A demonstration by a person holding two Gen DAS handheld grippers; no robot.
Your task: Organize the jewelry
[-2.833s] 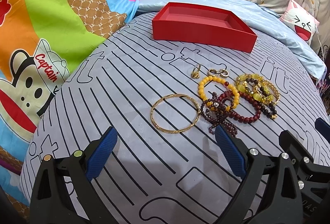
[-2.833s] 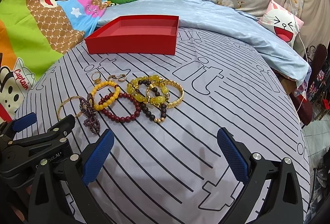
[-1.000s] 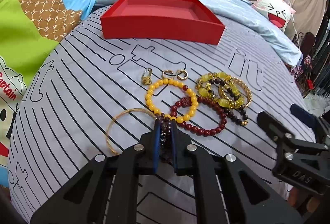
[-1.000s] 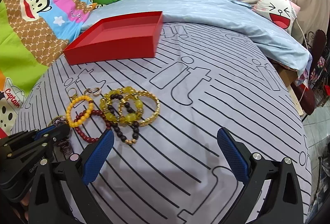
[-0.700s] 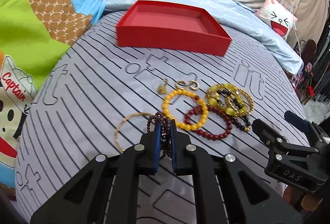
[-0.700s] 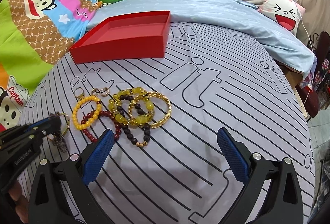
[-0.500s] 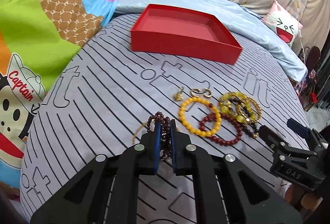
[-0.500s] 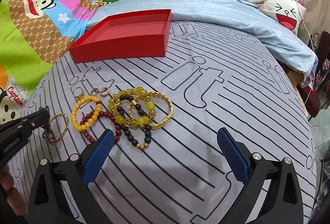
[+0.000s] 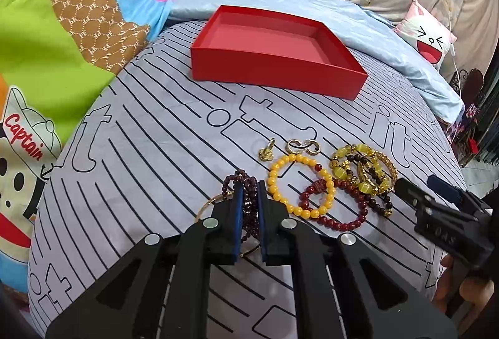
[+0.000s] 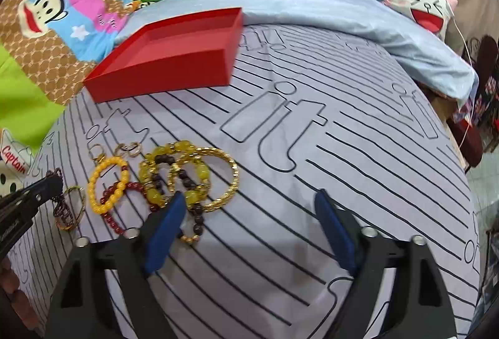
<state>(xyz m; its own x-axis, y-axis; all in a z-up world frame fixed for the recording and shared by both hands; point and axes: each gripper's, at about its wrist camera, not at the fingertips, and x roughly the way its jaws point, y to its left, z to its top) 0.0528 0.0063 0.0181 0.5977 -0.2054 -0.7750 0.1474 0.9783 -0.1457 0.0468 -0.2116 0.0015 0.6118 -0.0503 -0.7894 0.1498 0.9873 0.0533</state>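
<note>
striped bedsheet [image 9: 149, 152], left hand-held gripper [image 9: 248, 198] clamped on purple bead bracelet [image 9: 246, 183], right hand-held gripper [image 10: 249, 211] apart, just narrowing, empty

A red tray [image 9: 274, 70] sits on a grey bedsheet [image 9: 149, 152] with black stripes and outlined letters. Nearest the tray lie gold rings [image 9: 303, 147], then a yellow bead bracelet [image 9: 300, 186], a dark red bead bracelet [image 9: 338, 208], and a purple bead bracelet [image 9: 246, 195] between blue pads [image 9: 238, 214].
</note>
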